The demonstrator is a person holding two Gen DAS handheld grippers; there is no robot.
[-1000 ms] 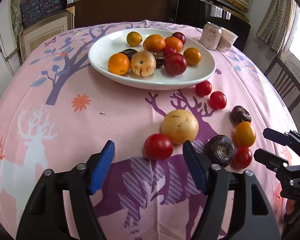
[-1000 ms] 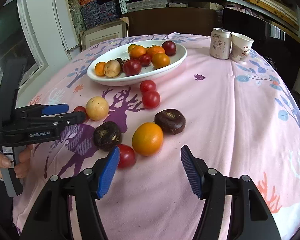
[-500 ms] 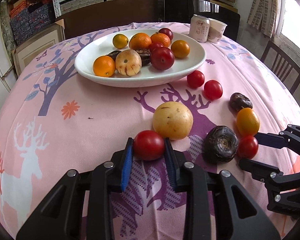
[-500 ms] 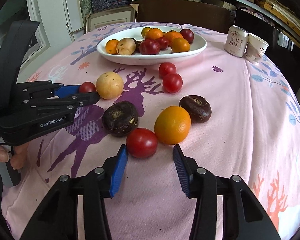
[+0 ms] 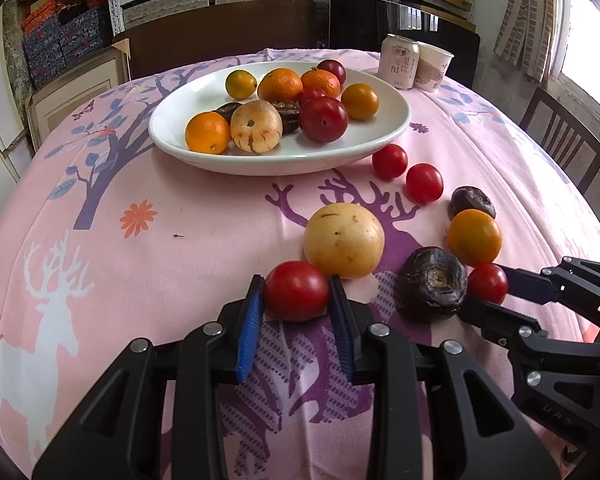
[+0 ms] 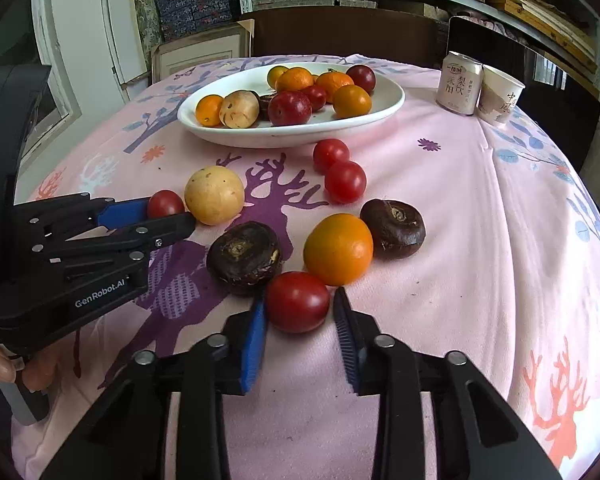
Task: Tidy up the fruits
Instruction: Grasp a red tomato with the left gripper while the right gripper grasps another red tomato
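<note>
Red tomato [image 5: 296, 291], near table's [image 5: 204, 216] front edge, is sitting clamped in the left gripper [image 5: 297, 314], ready for plating.
Right gripper [image 6: 300, 322] is closing around another tomato [image 6: 297, 301]; contact uncertain.

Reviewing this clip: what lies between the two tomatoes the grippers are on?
In the right wrist view, a dark round fruit lies between the left gripper's tomato and the right gripper's tomato, touching the latter. The pale yellow fruit sits just behind that line.

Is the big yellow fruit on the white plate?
No, the big yellow fruit sits on the pink tablecloth, in front of the white plate.
</note>
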